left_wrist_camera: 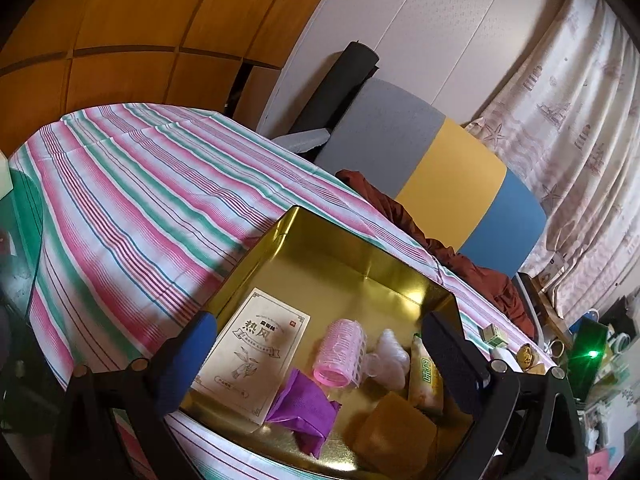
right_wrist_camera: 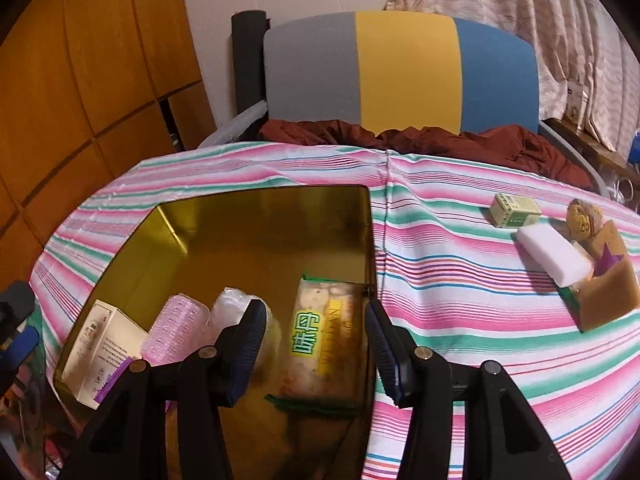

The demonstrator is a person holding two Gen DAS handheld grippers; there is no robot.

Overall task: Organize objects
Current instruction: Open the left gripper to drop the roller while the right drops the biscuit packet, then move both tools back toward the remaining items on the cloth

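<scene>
On the striped tablecloth (right_wrist_camera: 440, 240), a gold tin (right_wrist_camera: 256, 224) holds a snack packet (right_wrist_camera: 320, 336), pink hair roller (right_wrist_camera: 176, 332) and cream box (right_wrist_camera: 104, 352), with both claws, left gripper (left_wrist_camera: 320, 360) and right gripper (right_wrist_camera: 316, 344), released at six o'clock.

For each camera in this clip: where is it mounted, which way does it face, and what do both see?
Left wrist: on the left gripper, angled down across the gold tin; its own open fingers show.
Right wrist: on the right gripper, angled down into the tin's right half, toward the chair; its own fingers show, nothing between them.
Shared: tin, pink roller, snack packet, chair.
</scene>
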